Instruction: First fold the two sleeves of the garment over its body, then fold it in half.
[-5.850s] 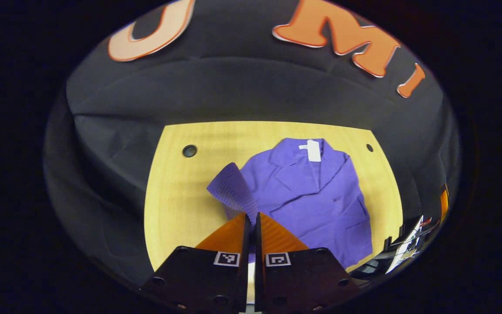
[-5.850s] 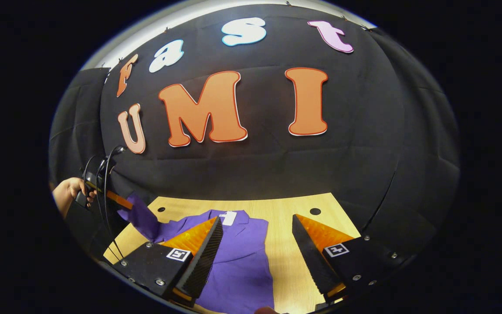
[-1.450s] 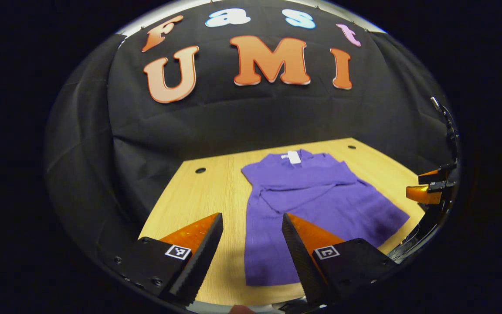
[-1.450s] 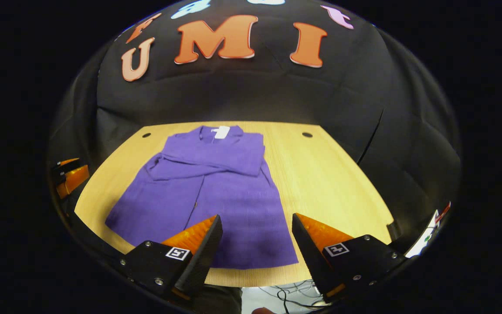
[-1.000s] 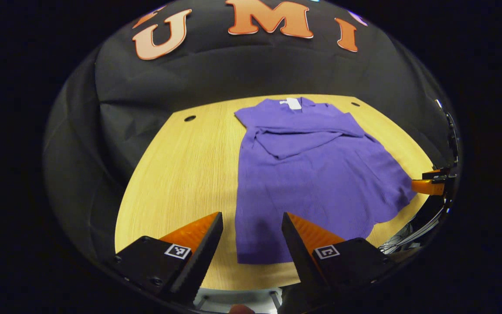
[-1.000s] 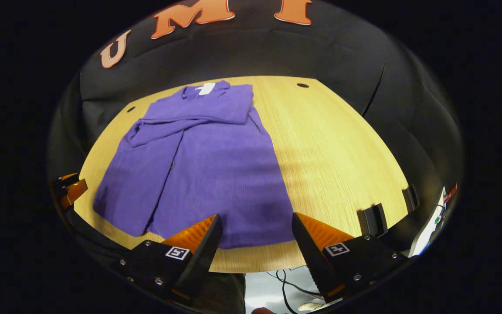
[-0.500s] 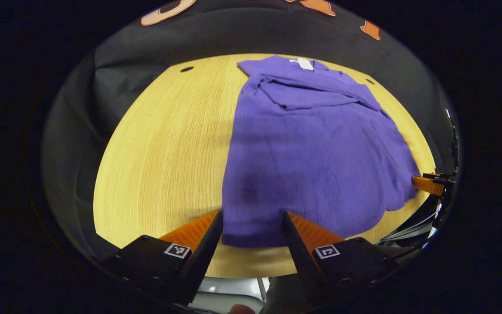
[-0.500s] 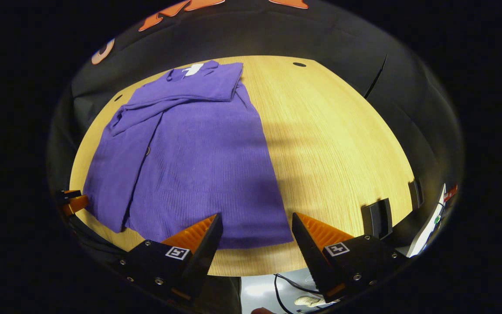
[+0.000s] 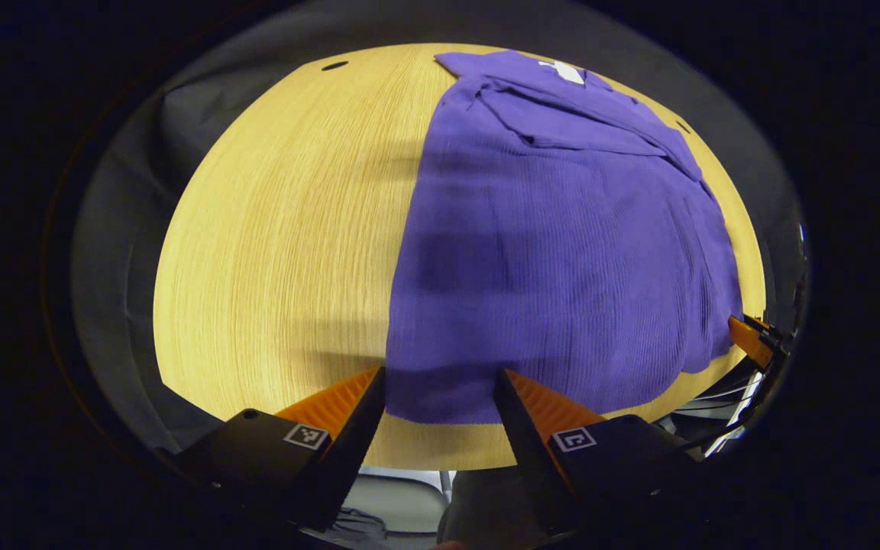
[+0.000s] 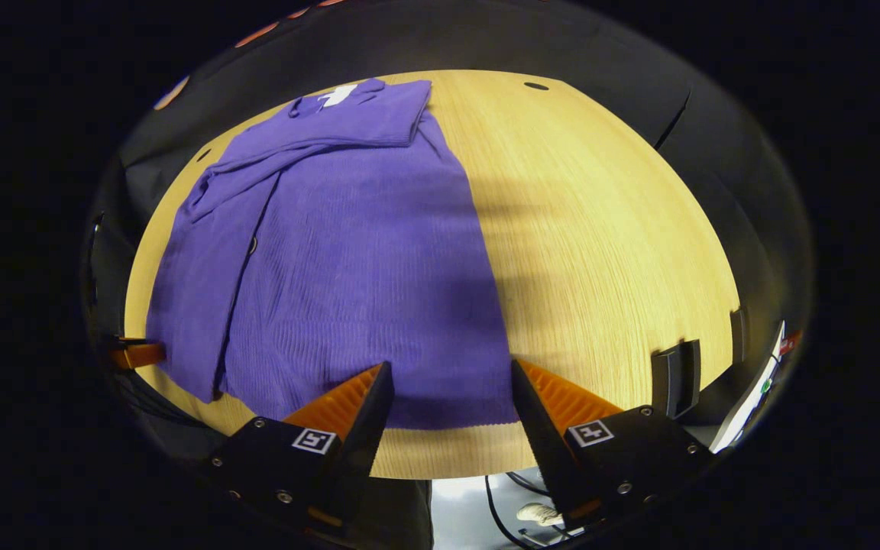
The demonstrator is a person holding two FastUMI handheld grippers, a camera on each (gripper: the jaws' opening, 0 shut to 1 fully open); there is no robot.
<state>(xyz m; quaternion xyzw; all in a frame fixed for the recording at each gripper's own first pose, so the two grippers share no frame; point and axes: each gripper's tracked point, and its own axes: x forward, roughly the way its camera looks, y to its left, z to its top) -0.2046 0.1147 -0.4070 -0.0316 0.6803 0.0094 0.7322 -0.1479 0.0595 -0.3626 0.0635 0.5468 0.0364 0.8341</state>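
Here the purple garment (image 9: 562,229) lies flat on the wooden desk (image 9: 279,244), its collar end at the far side of the desk and its hem along the near edge. Both sleeves (image 9: 570,114) are folded across the upper chest, just below the collar, where a small white tag (image 9: 564,71) shows. In the right gripper view the same garment (image 10: 348,252) covers the left half of the desk (image 10: 600,229), with the folded sleeves (image 10: 318,137) lying one over the other near the white tag (image 10: 335,95), and a dark button showing on the front placket.

The left claw (image 9: 440,382) is spread wide, one finger on each side of the hem's left corner, low over the near edge of the desk; whether the fingers touch the cloth cannot be told. The right claw (image 10: 448,378) is likewise spread wide, straddling the hem's right corner at the near edge of the desk, with cloth between its fingers but nothing pinched.

At the hem's far corner in the left gripper view, the tip of the right claw (image 9: 749,340) peeps in just beside the cloth. In the right gripper view the left claw (image 10: 134,355) shows the same way, just beside the opposite corner of the hem. Two small dark brackets (image 10: 677,370) sit on the desk's near right edge, well apart from the garment.
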